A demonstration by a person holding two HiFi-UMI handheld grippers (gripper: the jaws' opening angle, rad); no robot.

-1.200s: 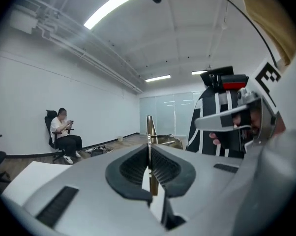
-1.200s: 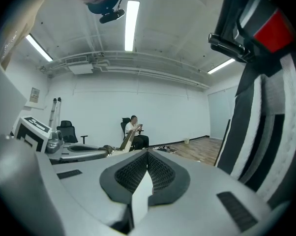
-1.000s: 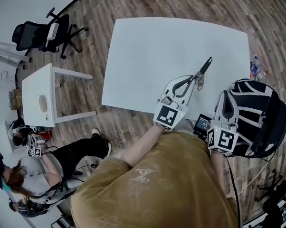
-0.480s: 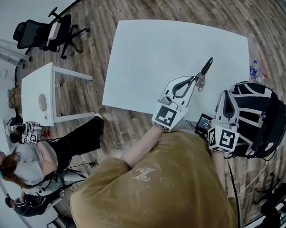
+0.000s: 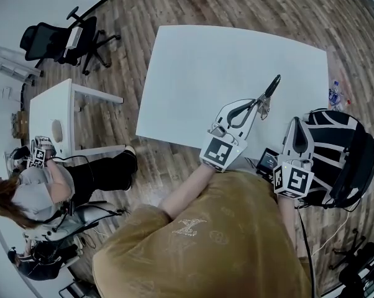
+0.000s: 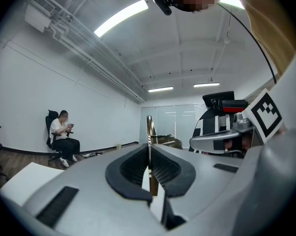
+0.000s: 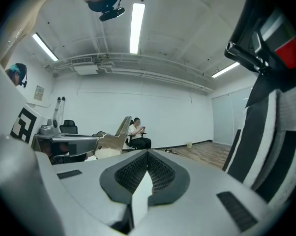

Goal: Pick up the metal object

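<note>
A slim metal utensil [image 5: 269,90] juts out past the tip of my left gripper [image 5: 253,104], over the near right part of the white table [image 5: 199,73]. The left gripper is shut on it. In the left gripper view its thin edge [image 6: 149,128] stands upright between the closed pads of that gripper [image 6: 149,154]. My right gripper [image 5: 297,126] is held off the table's near right corner, shut with nothing in it. From the right gripper [image 7: 148,157] view the metal utensil [image 7: 113,137] shows at the left, held by the other gripper.
A black-and-white striped bag [image 5: 336,154] sits right beside the right gripper. A small screen device [image 5: 266,161] lies between the grippers. A water bottle [image 5: 335,92] stands on the wooden floor. A small white side table [image 5: 50,126], an office chair [image 5: 56,42] and a seated person [image 5: 44,197] are at the left.
Both grippers and the metal utensil have stayed almost still. The seated person at the lower left has shifted and drawn their legs in.
</note>
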